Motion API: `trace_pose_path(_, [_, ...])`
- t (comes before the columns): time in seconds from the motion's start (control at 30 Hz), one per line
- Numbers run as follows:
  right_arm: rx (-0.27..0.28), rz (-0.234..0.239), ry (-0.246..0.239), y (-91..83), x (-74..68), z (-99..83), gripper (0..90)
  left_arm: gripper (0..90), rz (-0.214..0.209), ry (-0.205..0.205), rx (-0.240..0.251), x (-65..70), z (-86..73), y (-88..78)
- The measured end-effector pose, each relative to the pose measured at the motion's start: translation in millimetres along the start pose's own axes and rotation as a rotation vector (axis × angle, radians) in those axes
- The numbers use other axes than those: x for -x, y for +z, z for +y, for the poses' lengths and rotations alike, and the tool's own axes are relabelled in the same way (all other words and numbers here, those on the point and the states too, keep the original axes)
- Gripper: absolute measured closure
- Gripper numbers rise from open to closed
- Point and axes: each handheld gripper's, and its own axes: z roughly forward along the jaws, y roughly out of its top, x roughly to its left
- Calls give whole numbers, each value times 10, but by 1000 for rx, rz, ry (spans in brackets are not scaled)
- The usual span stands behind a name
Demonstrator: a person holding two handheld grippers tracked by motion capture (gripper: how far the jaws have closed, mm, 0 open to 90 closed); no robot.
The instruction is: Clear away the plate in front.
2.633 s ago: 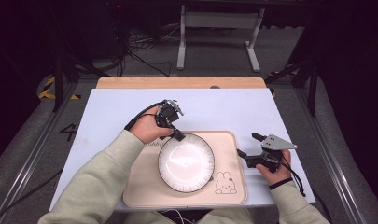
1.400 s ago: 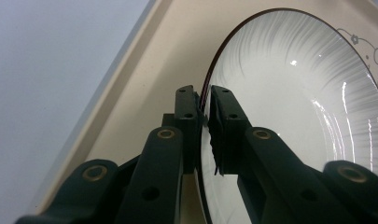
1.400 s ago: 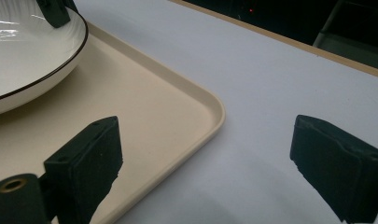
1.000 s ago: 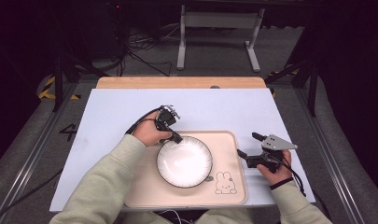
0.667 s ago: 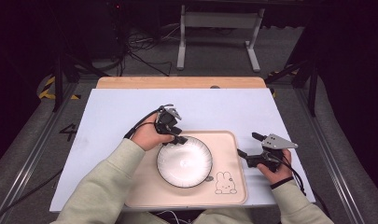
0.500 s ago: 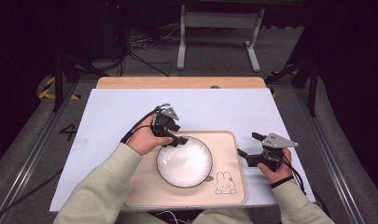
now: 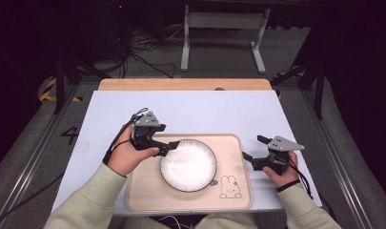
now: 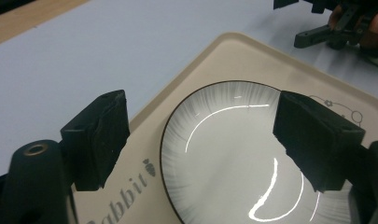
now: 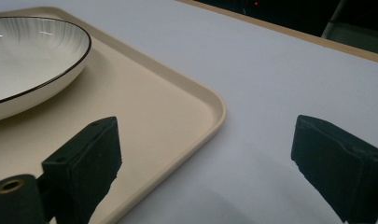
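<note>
White counter [image 7: 190, 112]: one, with a pale sheet over it and a strip of wood showing along its far edge.
Tray [image 7: 236, 191]: one, beige, lying on the near part of the counter between the two hands; a rabbit drawing sits at its near right and the word "Rabbit" is printed near its left edge.
Plate [image 7: 188, 164]: one, white with a thin dark rim, resting flat on the tray, left of the tray's middle.
Hands: two, in pale sleeves, coming in from the near edge, each holding one gripper.
Left gripper [image 7: 174, 144]: one, held just off the plate's left rim; its jaws have just been opening and now stand wide, with the plate's rim seen between them in the left gripper view [image 8: 200, 140] but neither pad pressing on it.
Right gripper [image 7: 250, 155]: one, low at the tray's right edge; its jaws stand wide apart, with the tray's far right corner [image 9: 214, 105] and bare counter between them, gripping nothing.
</note>
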Motion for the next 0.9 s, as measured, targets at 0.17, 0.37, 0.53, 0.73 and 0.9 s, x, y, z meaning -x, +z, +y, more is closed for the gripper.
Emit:
trace_pose_path(0.17, [2, 1, 0, -1, -1, -1, 87, 125, 55, 5, 63, -29, -118, -201])
trace_pose_path(0.37, [3, 3, -2, -1, -4, -2, 88, 126, 95, -9, 116, -88, -344, -395])
trace_pose_path(0.53, [3, 4, -3, -2, -4, -2, 87, 137, 130, -35, 144, -151, -545, -533])
trace_pose_path(0.73, [5, 6, -1, -4, -3, -3, 87, 126, 170, -38, 174, -172, -722, -641])
trace_pose_path(0.9, [7, 8, 1, -7, -2, -3, 87, 127, 202, -43, 180, -223, -917, -702])
